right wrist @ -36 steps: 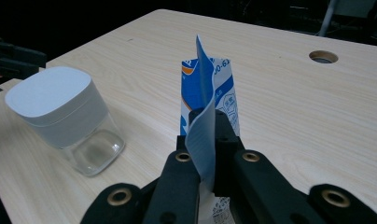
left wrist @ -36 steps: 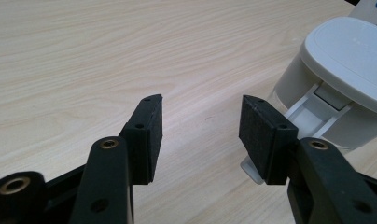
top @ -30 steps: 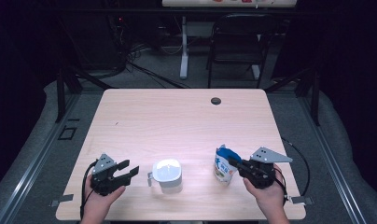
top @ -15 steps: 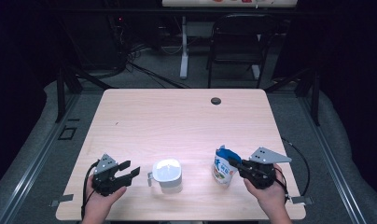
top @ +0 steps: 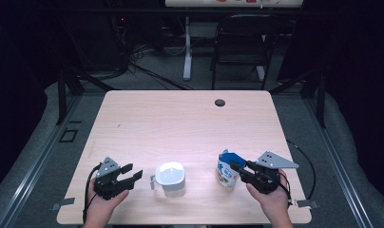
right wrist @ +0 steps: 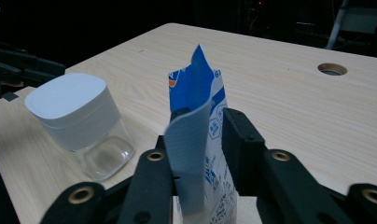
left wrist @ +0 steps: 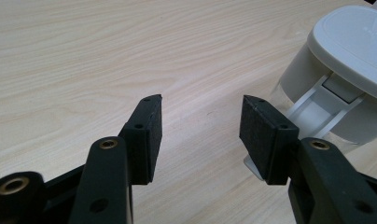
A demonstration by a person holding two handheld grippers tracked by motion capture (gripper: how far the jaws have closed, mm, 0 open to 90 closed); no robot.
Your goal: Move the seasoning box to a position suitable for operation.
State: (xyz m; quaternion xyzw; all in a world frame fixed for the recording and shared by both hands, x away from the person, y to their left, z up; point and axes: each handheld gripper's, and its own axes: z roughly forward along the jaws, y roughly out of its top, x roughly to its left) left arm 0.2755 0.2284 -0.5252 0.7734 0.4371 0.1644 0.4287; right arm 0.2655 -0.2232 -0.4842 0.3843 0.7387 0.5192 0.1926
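Container-and-pouch arrangement near the front edge of the pale wooden bench point(top: 180, 123). The right tongs point(top: 236, 166) were closed on the upper part of the upright blue-and-white printed paper pouch point(top: 226, 169), which stood toward the front right corner with its long axis vertical and its torn top open. The white-lidded, clear-bodied plastic container point(top: 170, 176) sat at mid-front, between the two hands and apart from the pouch. The left tongs point(top: 131, 174) rested open and empty, with the container just beyond their tips toward the bench's centre; the left hand point(top: 100, 209) was therefore judged the nearer one for steadying or opening it.

The left gripper view showed the container's white latch tab point(left wrist: 333, 88) facing those tongs, a detail too small to read from above. The right gripper view showed both pads pressed flat against the pouch point(right wrist: 200, 135), with the container point(right wrist: 79, 123) standing nearby; the high view alone gave the spacing of all three along the front edge.
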